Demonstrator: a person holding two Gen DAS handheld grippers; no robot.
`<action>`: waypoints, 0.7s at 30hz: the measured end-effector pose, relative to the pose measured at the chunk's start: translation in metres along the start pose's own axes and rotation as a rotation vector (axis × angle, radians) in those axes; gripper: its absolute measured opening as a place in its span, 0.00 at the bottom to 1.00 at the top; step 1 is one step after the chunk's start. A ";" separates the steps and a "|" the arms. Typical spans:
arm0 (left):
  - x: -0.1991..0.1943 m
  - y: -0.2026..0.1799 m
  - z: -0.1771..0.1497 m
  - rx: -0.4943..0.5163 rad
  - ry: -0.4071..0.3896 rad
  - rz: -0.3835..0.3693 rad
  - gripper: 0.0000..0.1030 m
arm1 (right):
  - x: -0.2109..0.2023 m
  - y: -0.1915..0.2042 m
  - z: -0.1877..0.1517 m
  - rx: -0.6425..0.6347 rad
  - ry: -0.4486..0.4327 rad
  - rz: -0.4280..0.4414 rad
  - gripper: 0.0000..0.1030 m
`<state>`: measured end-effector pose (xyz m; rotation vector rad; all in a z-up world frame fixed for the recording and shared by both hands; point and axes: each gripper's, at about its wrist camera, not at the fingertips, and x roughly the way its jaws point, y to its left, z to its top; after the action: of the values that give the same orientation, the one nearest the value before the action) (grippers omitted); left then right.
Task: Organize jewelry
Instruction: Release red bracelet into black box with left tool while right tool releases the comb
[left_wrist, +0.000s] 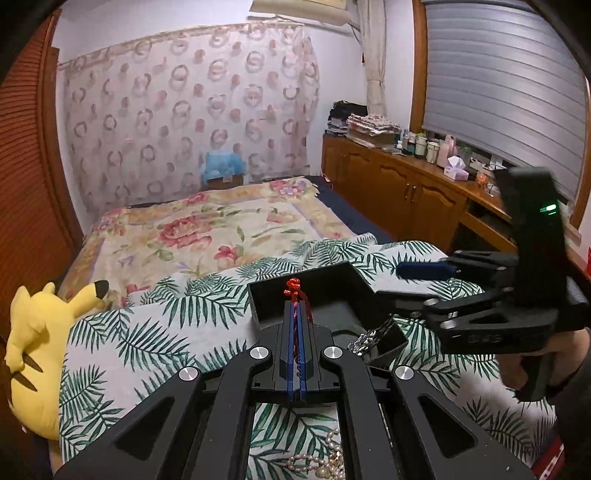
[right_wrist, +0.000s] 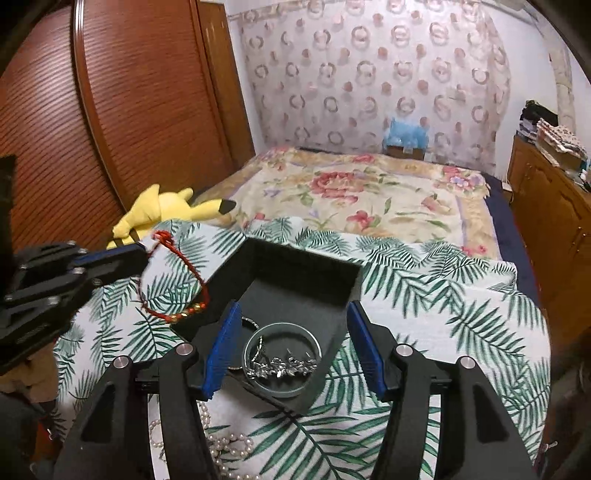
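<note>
Red cord bracelet (right_wrist: 173, 280) with gold beads hangs beside black tray (right_wrist: 347, 288), which contains glass bangle (right_wrist: 282, 387) and silver jewelry (right_wrist: 284, 367); pearl necklace (right_wrist: 221, 443) lies nearby.

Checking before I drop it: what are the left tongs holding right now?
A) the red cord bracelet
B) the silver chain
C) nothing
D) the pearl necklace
A: in the right wrist view the left tongs are shut on the red cord bracelet, which dangles beside the black tray, while the pearl necklace lies on the leaf-print cloth.
</note>
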<state>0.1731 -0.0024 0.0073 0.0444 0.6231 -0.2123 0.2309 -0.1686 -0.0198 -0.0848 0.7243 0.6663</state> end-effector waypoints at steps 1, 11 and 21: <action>0.002 -0.001 0.001 0.003 0.002 -0.001 0.01 | -0.006 -0.001 -0.001 0.001 -0.011 0.000 0.60; 0.036 -0.007 0.008 0.022 0.041 0.015 0.01 | -0.032 -0.012 -0.018 -0.027 -0.024 -0.038 0.60; 0.043 -0.004 0.007 0.016 0.048 0.024 0.16 | 0.008 -0.007 -0.019 -0.074 0.053 -0.048 0.60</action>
<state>0.2102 -0.0146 -0.0115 0.0721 0.6681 -0.1934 0.2280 -0.1752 -0.0406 -0.1879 0.7464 0.6469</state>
